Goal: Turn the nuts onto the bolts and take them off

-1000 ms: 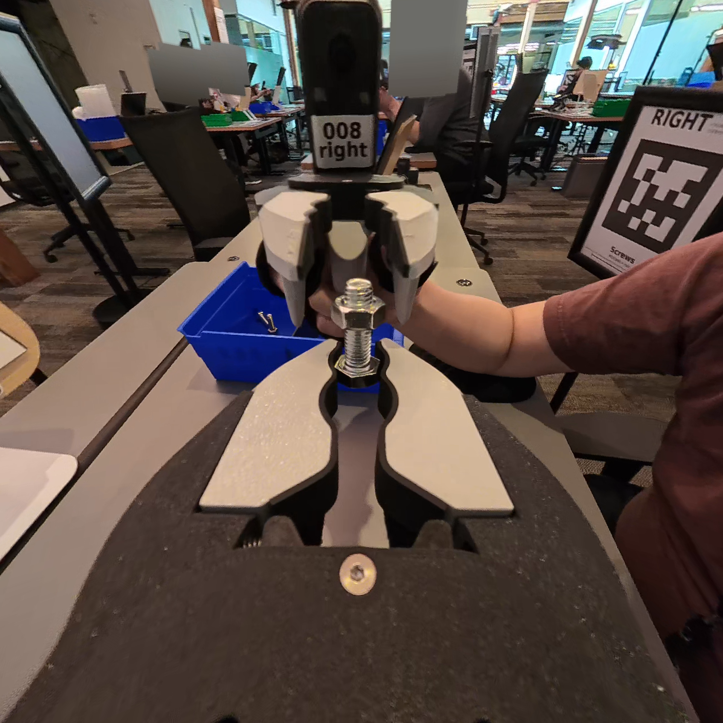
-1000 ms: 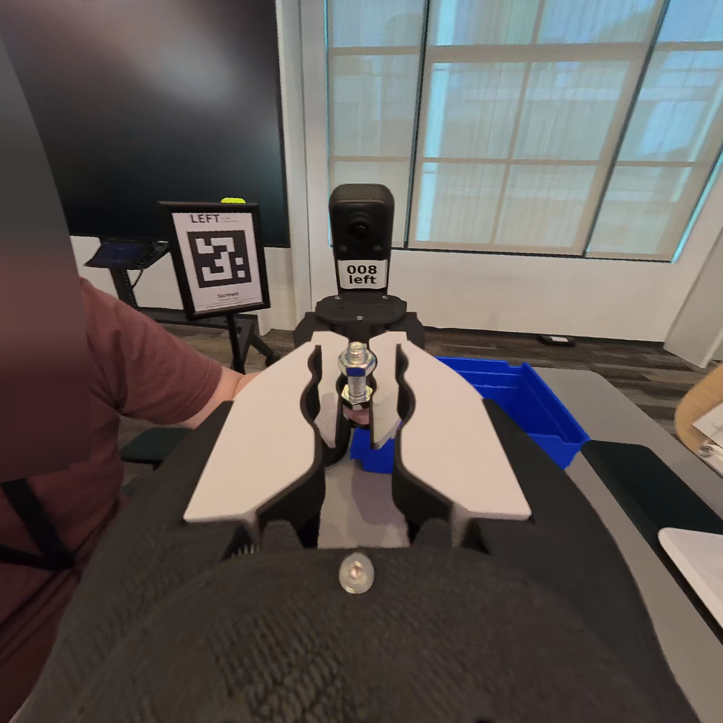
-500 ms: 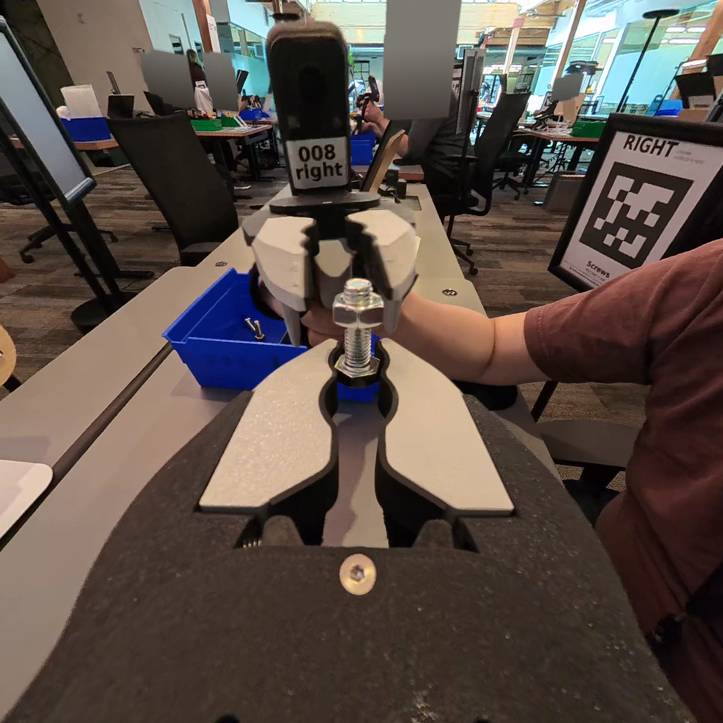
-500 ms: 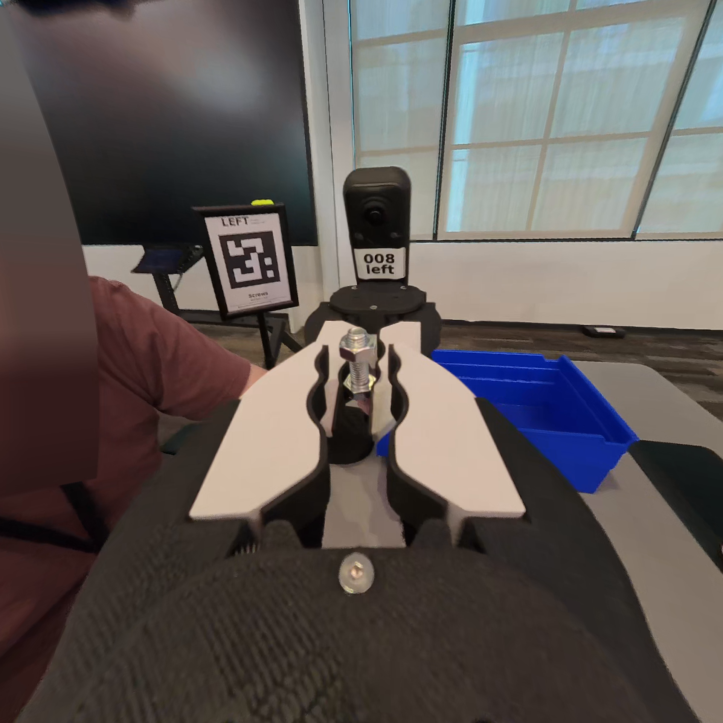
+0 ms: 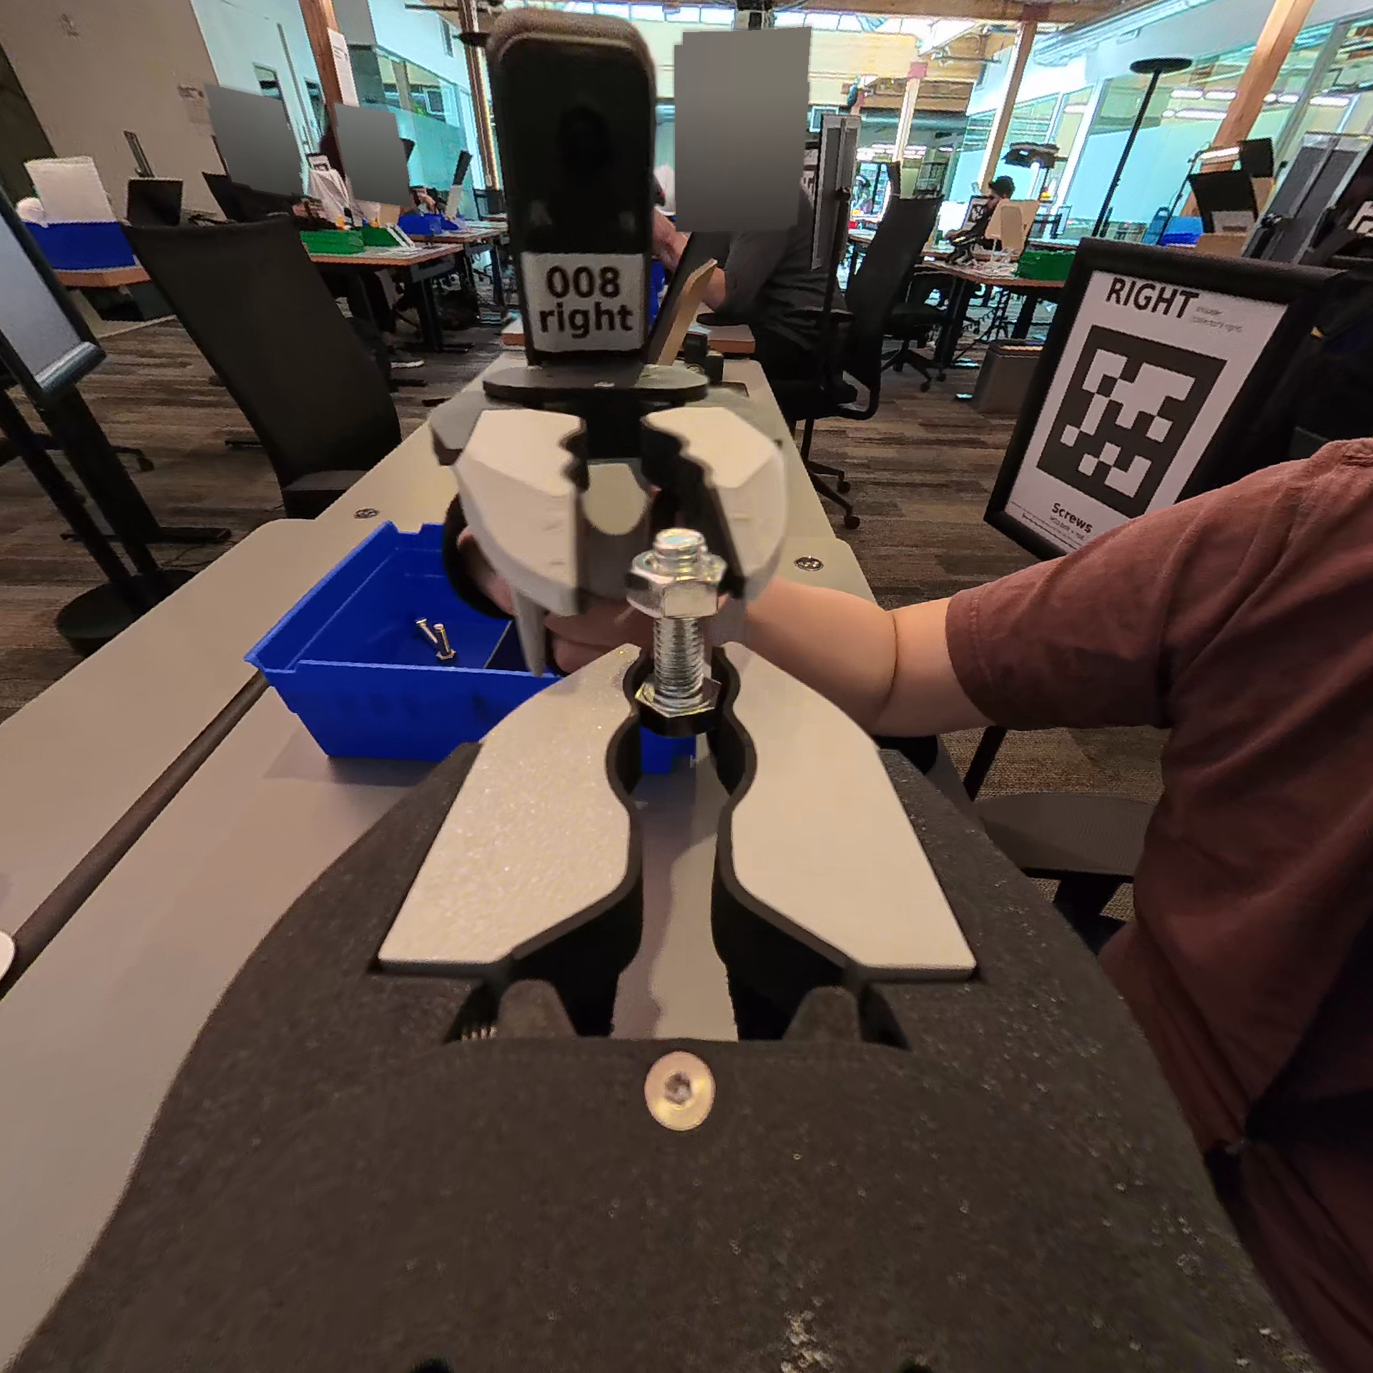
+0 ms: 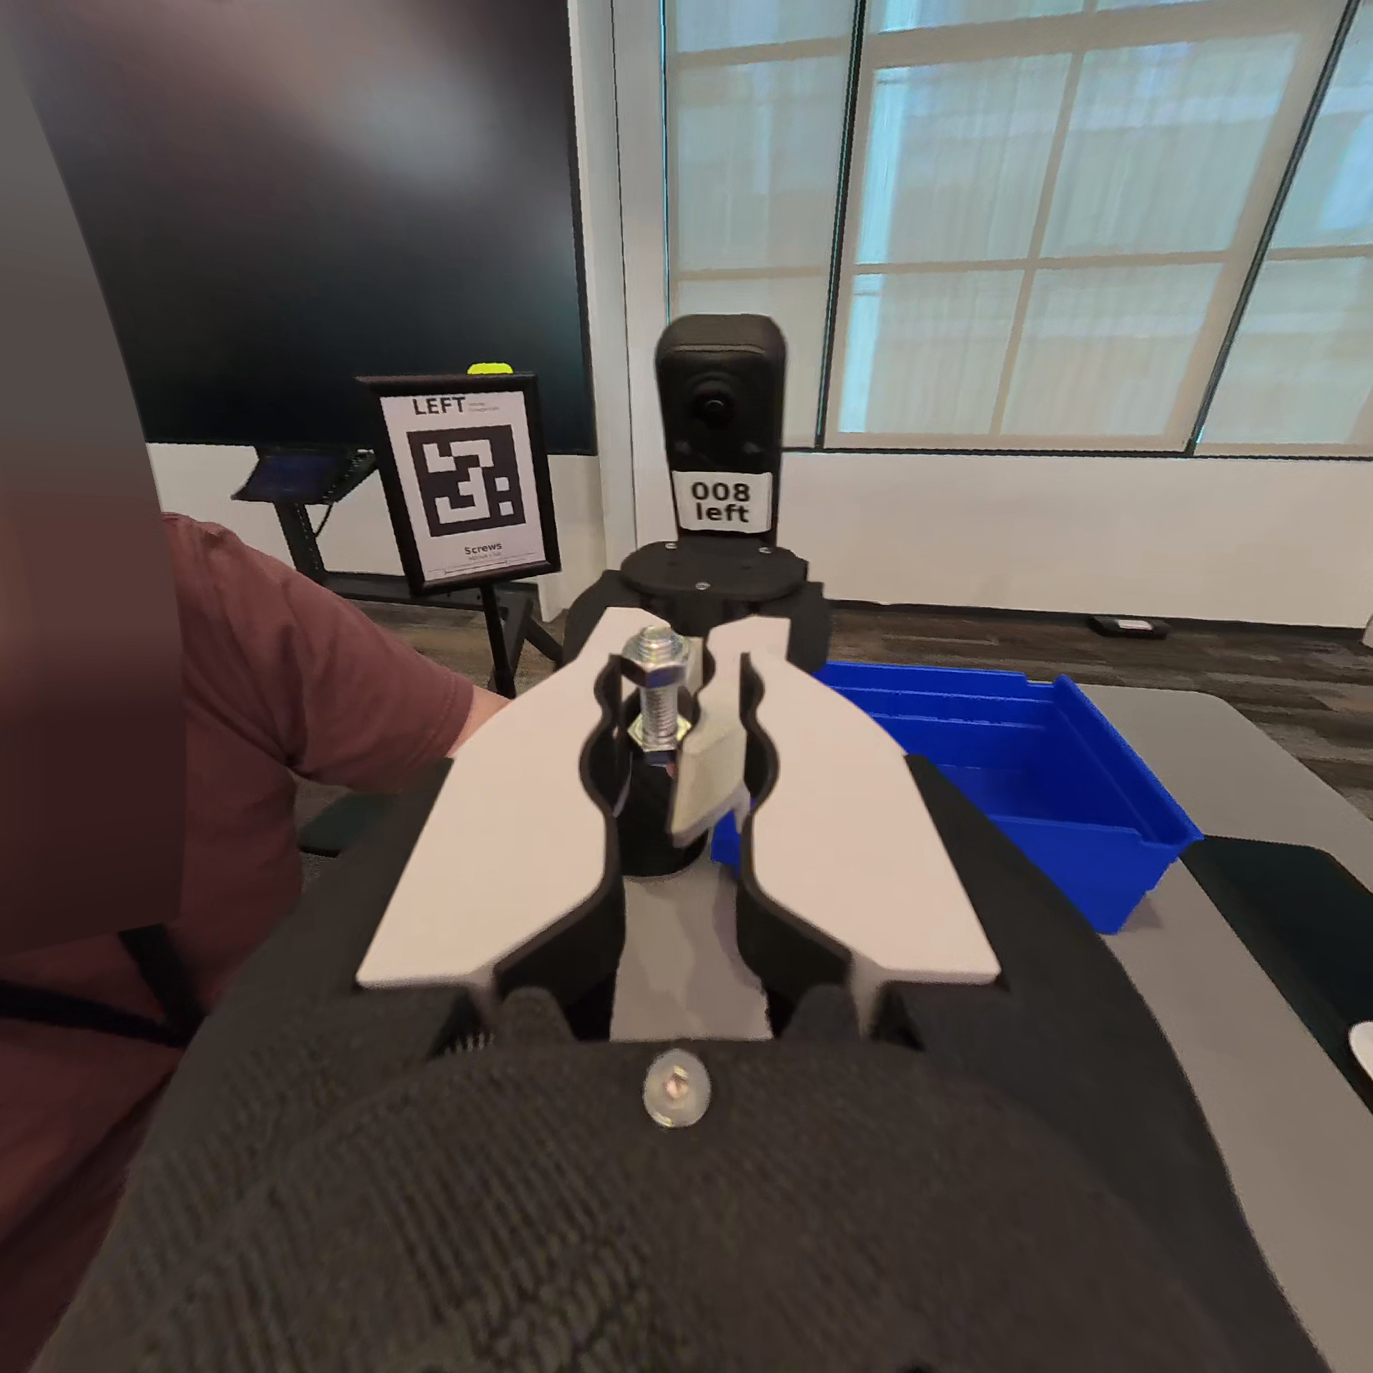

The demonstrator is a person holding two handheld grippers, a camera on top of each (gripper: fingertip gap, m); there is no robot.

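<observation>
Beyond the left gripper (image 5: 674, 669), a blue bin (image 5: 349, 687) is holding two small bolts (image 5: 435, 637). The left gripper is clamping a bolt (image 5: 674, 654) upright by its head; the right gripper (image 6: 672, 695) is sitting slightly parted around the bolt's nut (image 5: 676, 583).

The left pair of grey, black-edged tongs (image 5: 676, 695) points forward and level, its tips closed round the hex head at the lower end of an upright silver threaded bolt (image 5: 674, 654). The right pair of grey tongs (image 6: 680, 695) faces it head-on, tips parted around the bolt's silver hex nut (image 6: 654, 672). A bare forearm (image 5: 839, 654) in a maroon short sleeve reaches in from the right behind them.
</observation>
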